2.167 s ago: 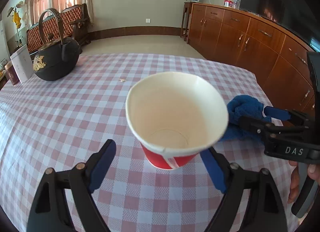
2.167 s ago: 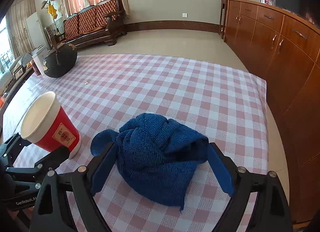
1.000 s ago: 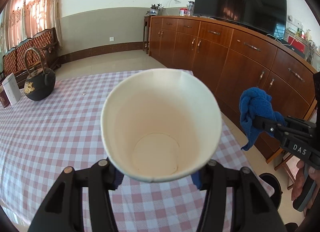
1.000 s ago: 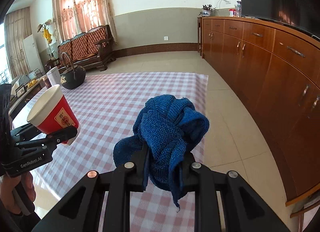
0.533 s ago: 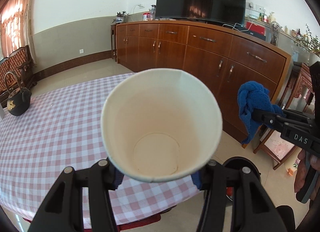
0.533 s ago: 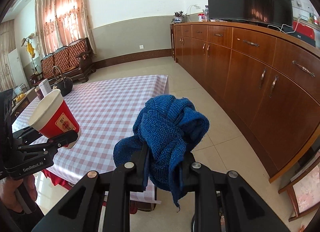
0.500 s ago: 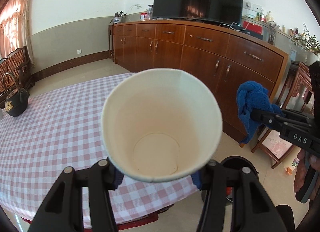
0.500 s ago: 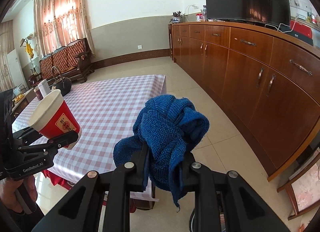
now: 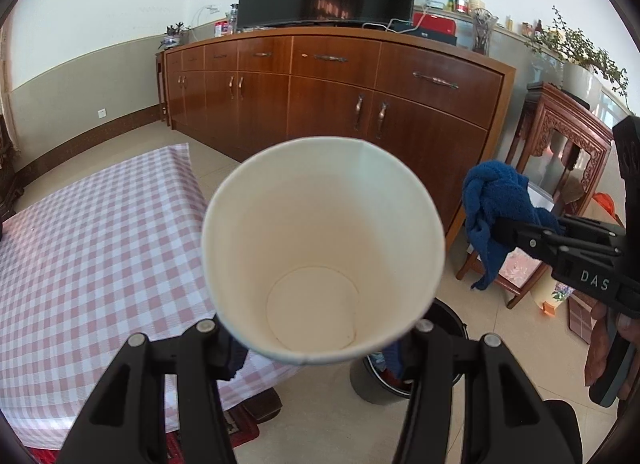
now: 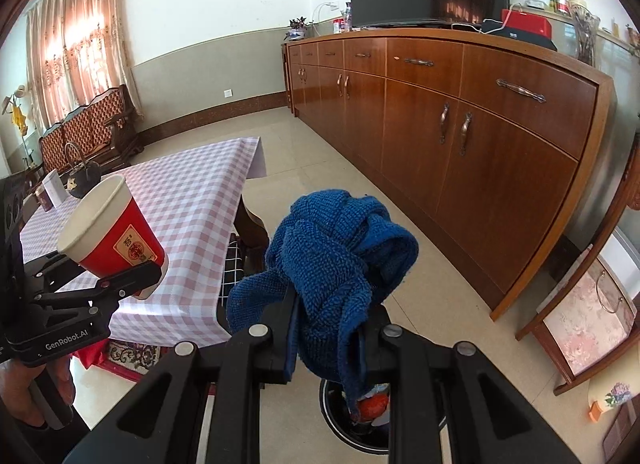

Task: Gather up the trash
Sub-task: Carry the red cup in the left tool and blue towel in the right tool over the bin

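Note:
My left gripper [image 9: 316, 344] is shut on a red paper cup [image 9: 320, 248] with a white, empty inside; the cup also shows in the right wrist view [image 10: 110, 234]. My right gripper [image 10: 330, 340] is shut on a bunched blue knitted cloth [image 10: 340, 260], which also shows in the left wrist view [image 9: 496, 208]. Both are held in the air beyond the table's edge. A dark round trash bin stands on the floor below, partly hidden behind the fingers in the left wrist view [image 9: 372, 384] and in the right wrist view [image 10: 360, 428], with some trash inside.
The checked table [image 9: 88, 240] is at the left, with a dark teapot [image 10: 82, 180] at its far end. A long wooden sideboard [image 10: 460, 124] with a TV runs along the wall. A carved wooden stand [image 9: 560, 152] is at the right.
Both grippers have lifted the cup and cloth off the table and swung right, away from it. The trash bin on the floor has come into view beneath them.

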The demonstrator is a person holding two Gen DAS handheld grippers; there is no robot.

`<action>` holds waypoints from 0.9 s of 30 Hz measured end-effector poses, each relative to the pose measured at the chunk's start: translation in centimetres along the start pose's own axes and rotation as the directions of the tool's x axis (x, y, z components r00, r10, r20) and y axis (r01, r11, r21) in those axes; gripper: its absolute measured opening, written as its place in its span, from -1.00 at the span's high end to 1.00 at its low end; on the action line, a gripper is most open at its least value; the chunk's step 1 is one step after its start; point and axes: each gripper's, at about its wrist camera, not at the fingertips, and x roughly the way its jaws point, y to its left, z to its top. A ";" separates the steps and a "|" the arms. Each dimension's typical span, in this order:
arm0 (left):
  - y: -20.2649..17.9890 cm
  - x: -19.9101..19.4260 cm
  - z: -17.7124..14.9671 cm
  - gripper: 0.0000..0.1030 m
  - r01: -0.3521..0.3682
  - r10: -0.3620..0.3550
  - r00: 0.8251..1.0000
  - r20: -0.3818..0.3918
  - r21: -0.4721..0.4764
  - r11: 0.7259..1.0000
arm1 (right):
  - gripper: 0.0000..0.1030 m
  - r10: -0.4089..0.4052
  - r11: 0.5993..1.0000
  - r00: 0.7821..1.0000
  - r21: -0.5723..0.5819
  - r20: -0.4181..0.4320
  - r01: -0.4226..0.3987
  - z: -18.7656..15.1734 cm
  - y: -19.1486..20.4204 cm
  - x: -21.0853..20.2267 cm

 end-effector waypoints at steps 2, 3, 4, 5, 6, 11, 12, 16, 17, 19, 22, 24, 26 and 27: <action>-1.3 0.7 -0.2 -0.06 0.020 -0.020 1.000 -0.012 0.016 1.000 | 0.55 -0.016 1.000 1.000 0.014 -0.011 0.016 -0.7 -1.3 -0.2; -1.9 1.1 -0.2 -0.06 0.031 -0.030 0.999 -0.019 0.023 0.999 | 0.55 -0.021 1.000 1.000 0.019 -0.017 0.021 -1.0 -1.8 -0.2; -2.6 1.5 -0.3 -0.06 0.040 -0.039 0.999 -0.027 0.032 0.999 | 0.55 -0.027 0.999 0.999 0.022 -0.024 0.027 -1.4 -2.4 -0.2; -3.2 1.7 -0.5 -0.06 0.048 -0.046 0.998 -0.032 0.040 0.998 | 0.55 -0.033 0.999 0.999 0.024 -0.032 0.034 -1.8 -3.1 -0.2; -3.8 2.1 -0.6 -0.06 0.054 -0.052 0.998 -0.039 0.049 0.997 | 0.55 -0.036 0.999 0.999 0.027 -0.039 0.037 -2.2 -3.6 -0.2; -5.9 4.1 -1.7 -0.06 0.087 -0.079 0.993 -0.087 0.086 0.992 | 0.55 -0.050 0.998 0.995 0.036 -0.082 0.053 -4.2 -6.7 0.7; -6.3 4.6 -1.9 -0.06 0.096 -0.087 0.992 -0.096 0.090 0.991 | 0.55 -0.049 0.998 0.995 0.037 -0.089 0.052 -4.6 -7.1 0.9; -7.5 6.2 -2.8 -0.06 0.126 -0.111 0.985 -0.133 0.110 0.986 | 0.55 -0.041 0.998 0.992 0.040 -0.118 0.046 -6.3 -9.1 1.8; -7.8 6.5 -3.1 -0.06 0.134 -0.118 0.983 -0.142 0.111 0.985 | 0.55 -0.038 0.998 0.991 0.041 -0.126 0.043 -6.8 -9.6 2.1; -8.6 7.5 -3.5 -0.06 0.149 -0.128 0.979 -0.161 0.120 0.982 | 0.55 -0.024 0.999 0.989 0.045 -0.147 0.030 -7.6 -10.4 2.9; -9.5 9.2 -4.4 -0.06 0.162 -0.134 0.971 -0.197 0.133 0.978 | 0.54 -0.011 0.999 0.983 0.037 -0.181 0.018 -9.0 -11.3 4.3; -10.1 10.3 -4.7 -0.06 0.172 -0.140 0.966 -0.218 0.137 0.975 | 0.54 0.001 0.999 0.978 0.033 -0.210 0.005 -9.9 -11.8 5.5; -10.6 11.6 -5.3 -0.06 0.183 -0.144 0.958 -0.249 0.142 0.973 | 0.54 0.015 1.000 0.971 0.024 -0.240 -0.009 -10.8 -12.3 7.0; -10.9 12.4 -5.6 -0.06 0.192 -0.149 0.953 -0.265 0.144 0.971 | 0.54 0.023 1.000 0.966 0.020 -0.256 -0.019 -11.1 -12.5 7.7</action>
